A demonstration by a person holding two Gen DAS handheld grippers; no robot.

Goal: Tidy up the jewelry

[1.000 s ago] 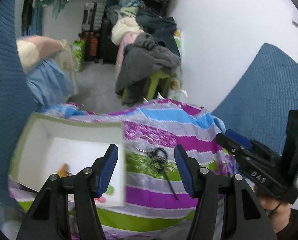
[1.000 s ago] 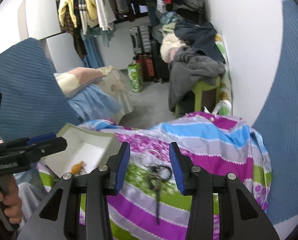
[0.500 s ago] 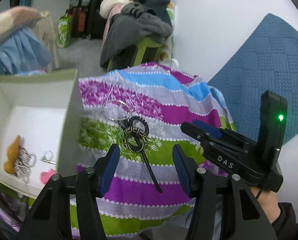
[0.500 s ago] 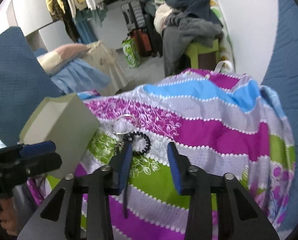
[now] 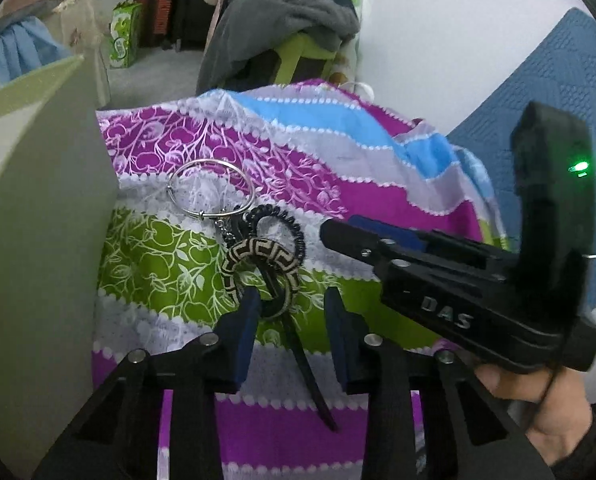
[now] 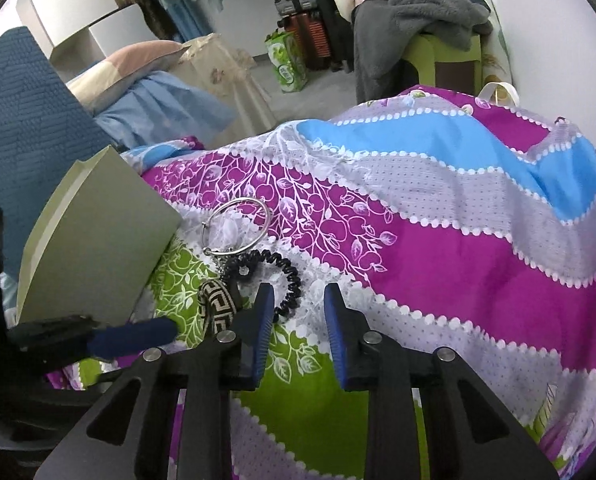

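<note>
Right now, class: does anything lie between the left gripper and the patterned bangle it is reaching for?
Nothing visible does. The left gripper, its jaws just closing, is already at the patterned bangle. However, a black stick runs through the bangle, and a black coil tie overlaps its far side.

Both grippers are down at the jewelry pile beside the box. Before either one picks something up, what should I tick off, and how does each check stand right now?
1. Left gripper closing around the patterned bangle, pads not pressing yet: ok.
2. Right gripper closing, nothing gripped: ok.
3. Bangle free of the black coil tie and black stick: not ok, they overlap.
4. Silver hoop separate from the pile: cannot tell.
5. Box within reach: ok.
</note>
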